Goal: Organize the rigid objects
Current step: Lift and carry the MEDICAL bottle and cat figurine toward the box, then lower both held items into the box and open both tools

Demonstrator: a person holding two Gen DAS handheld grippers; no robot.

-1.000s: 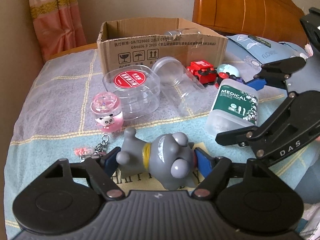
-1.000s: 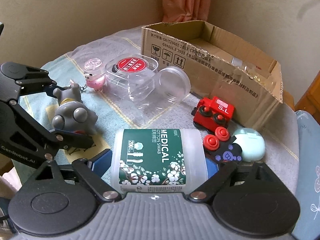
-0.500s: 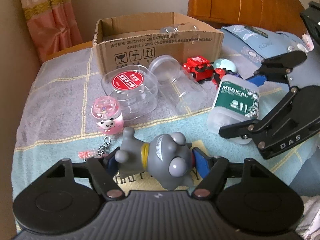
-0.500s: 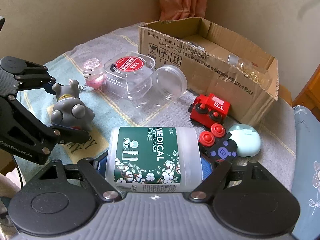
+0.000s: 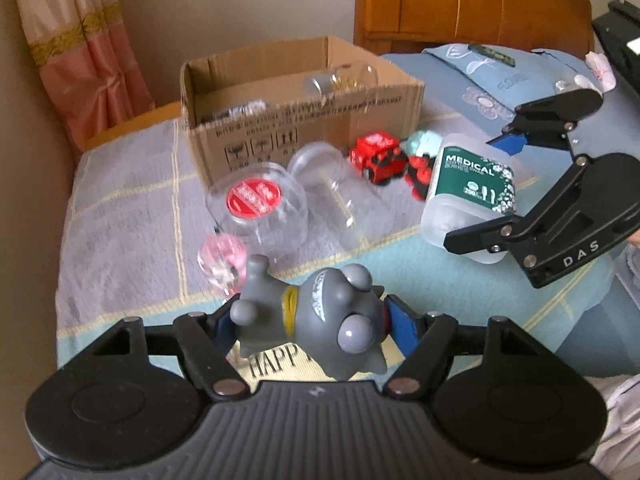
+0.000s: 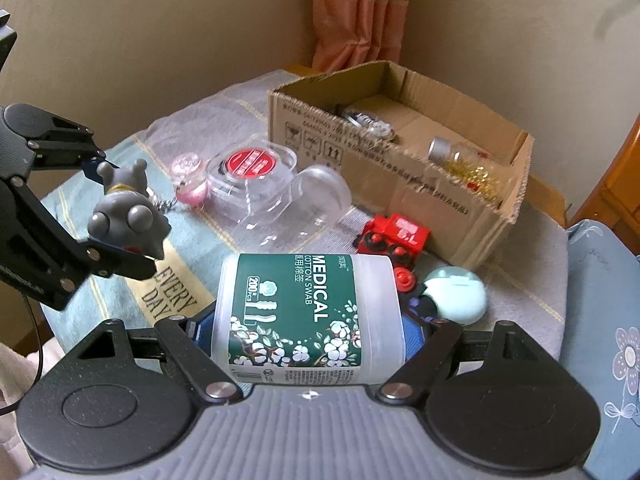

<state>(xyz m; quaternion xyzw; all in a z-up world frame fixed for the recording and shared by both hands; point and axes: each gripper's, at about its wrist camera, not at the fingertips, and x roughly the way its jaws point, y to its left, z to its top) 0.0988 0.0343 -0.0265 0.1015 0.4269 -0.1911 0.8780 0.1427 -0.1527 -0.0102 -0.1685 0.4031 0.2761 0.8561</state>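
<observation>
Your left tongs [image 5: 308, 322] pinch the grey figurine [image 5: 316, 320]; right tongs [image 6: 308, 320] pinch the swab jar [image 6: 308, 316]. Only the right view shows the box's [image 6: 400, 168] bottle [image 6: 464, 164].

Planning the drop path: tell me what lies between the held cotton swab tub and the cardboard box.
In the right wrist view, the red toy train lies between the cotton swab tub and the cardboard box, tight against the box's front wall.

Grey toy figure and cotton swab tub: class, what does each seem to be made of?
Grey toy figure: probably moulded vinyl or rubbery plastic, with a smooth, matte skin and soft highlights on its bulging eyes.
Cotton swab tub: likely frosted, translucent plastic, its walls milky, wrapped in a glossy green printed label.
</observation>
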